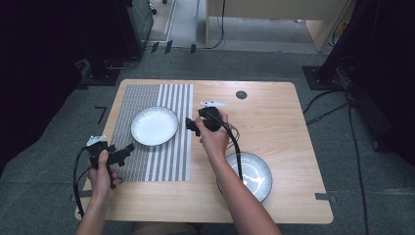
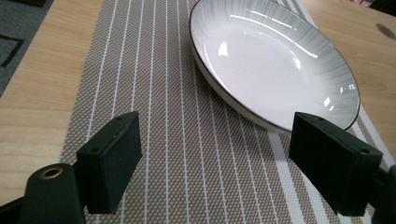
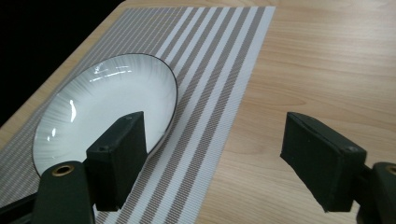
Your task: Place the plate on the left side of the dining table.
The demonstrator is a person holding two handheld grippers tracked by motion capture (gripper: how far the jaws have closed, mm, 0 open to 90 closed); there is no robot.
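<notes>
Jaws on both my grippers stand wide apart with nothing between them. Nearest me, my left gripper [image 1: 128, 150] hangs over the near left part of the striped mat [image 1: 172, 161], aimed at the white plate [image 1: 154, 126], which lies flat on that mat just ahead of it. In the left gripper view the plate's [image 2: 275, 65] near rim sits beyond the jaws, untouched. To my right, close to the table's [image 1: 288, 122] front edge, a second plate [image 1: 254, 174] rests on bare wood, partly under my right forearm. Farther out, my right gripper [image 1: 192, 126] is just off the white plate's right rim, over the mat's wide stripes; its own view shows the plate [image 3: 107, 102] lying past the left jaw, free.

I judge the first plate is set in place on the mat and let go. What is left, as I read it, is the second plate, not yet picked up.
</notes>
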